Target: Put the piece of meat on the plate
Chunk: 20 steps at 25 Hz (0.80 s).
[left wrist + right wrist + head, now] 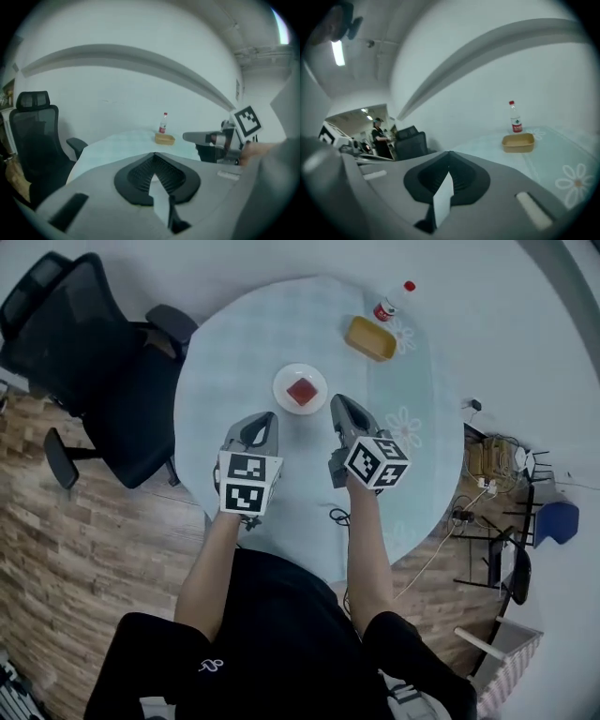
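The left gripper and right gripper hung with jaws together and empty, while the piece of meat already lay on the plate, just ahead between their tips and slightly nearer the right.

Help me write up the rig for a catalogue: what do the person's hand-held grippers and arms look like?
The left hand-held gripper and the right hand-held gripper are grey tapered shells with black ribbed pads. The left one's cube and the right one's cube bear black-and-white square markers. No cables show. The person wears a black top; no sleeves reach the forearms.
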### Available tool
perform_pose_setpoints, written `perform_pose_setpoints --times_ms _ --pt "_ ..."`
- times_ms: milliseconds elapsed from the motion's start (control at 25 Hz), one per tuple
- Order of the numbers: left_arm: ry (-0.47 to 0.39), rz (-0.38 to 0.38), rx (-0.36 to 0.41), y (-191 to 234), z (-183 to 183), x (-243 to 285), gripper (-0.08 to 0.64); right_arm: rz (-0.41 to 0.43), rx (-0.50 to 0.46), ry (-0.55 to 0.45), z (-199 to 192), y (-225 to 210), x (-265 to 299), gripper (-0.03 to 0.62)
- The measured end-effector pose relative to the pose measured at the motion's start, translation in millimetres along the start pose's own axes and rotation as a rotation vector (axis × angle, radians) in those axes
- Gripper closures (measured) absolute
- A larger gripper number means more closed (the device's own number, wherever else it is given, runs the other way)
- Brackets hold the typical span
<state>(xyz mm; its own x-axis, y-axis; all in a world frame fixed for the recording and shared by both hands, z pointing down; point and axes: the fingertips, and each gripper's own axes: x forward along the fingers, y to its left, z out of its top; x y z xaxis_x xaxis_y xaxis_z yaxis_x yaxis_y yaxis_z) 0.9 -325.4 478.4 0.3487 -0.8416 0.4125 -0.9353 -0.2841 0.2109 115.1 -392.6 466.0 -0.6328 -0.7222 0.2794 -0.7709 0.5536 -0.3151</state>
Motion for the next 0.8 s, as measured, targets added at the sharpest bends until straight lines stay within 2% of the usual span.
perform_pose_setpoints --times_ms 80,200,320,480,800 --pt "-0.117 -0.025 0.002 -19.3 19.7 -18.4 0.56 0.069 0.01 -0.102 14.6 27.4 -29.2 0.583" --pt "-0.207 -0.031 0.043 -43.2 38.8 -39.5 0.56 0.057 -0.004 -0.164 24.3 49.7 -64.5 0.581" --pt "-0.24 -0.029 0.097 -59.2 51.9 -56.5 0.56 0.001 -0.046 -0.171 23.8 61.9 -90.5 0.581" --pt "-0.289 -0.007 0.139 -70.0 74.3 -70.7 0.56 -0.032 -0.148 -0.183 33.3 71.7 -107.8 0.581" --pt "-0.301 -0.022 0.228 -95.0 88.1 -82.7 0.56 -0.098 -0.189 -0.244 61.3 71.7 -128.9 0.581"
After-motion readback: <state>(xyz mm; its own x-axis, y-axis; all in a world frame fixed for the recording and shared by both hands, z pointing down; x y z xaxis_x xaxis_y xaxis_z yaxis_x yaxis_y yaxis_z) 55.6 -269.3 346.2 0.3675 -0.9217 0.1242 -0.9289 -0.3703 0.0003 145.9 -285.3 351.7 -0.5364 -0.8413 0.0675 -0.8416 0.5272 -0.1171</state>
